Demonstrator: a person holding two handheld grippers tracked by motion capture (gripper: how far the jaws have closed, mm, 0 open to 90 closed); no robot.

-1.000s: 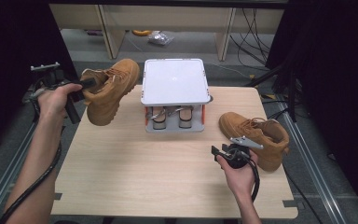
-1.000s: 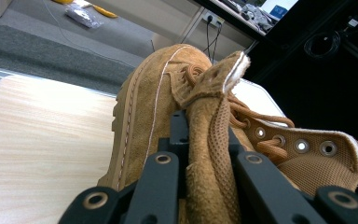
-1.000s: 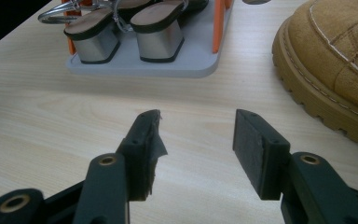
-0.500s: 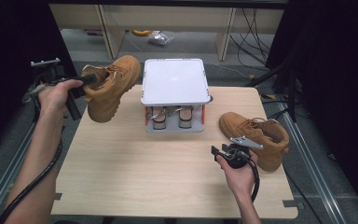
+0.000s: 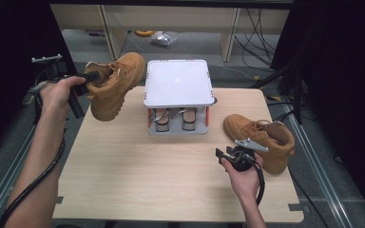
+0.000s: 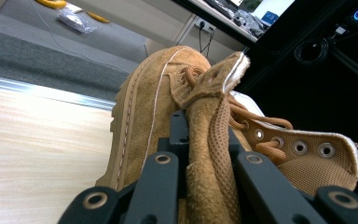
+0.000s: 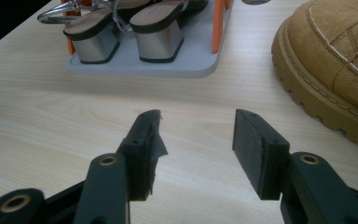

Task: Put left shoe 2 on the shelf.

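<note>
A tan suede boot (image 5: 116,85) hangs in the air above the table's far left corner, toe pointing toward the shoe rack. My left gripper (image 5: 89,78) is shut on its heel collar; in the left gripper view the jaws pinch the boot's collar (image 6: 209,140). The second tan boot (image 5: 261,137) lies on the table at the right. My right gripper (image 5: 225,155) rests low near the table, just left of that boot, jaws open with nothing between them (image 7: 196,140). The boot's toe (image 7: 335,70) is seen at the right in the right gripper view.
A small two-tier shoe rack (image 5: 178,85) with a white top stands at the table's back centre; a pair of block-heel sandals (image 5: 173,118) sits on its lower shelf (image 7: 140,65). Cables and a shelf lie on the floor beyond the table.
The left hand has lifted the boot slightly up and to the left. The right gripper has not moved.
</note>
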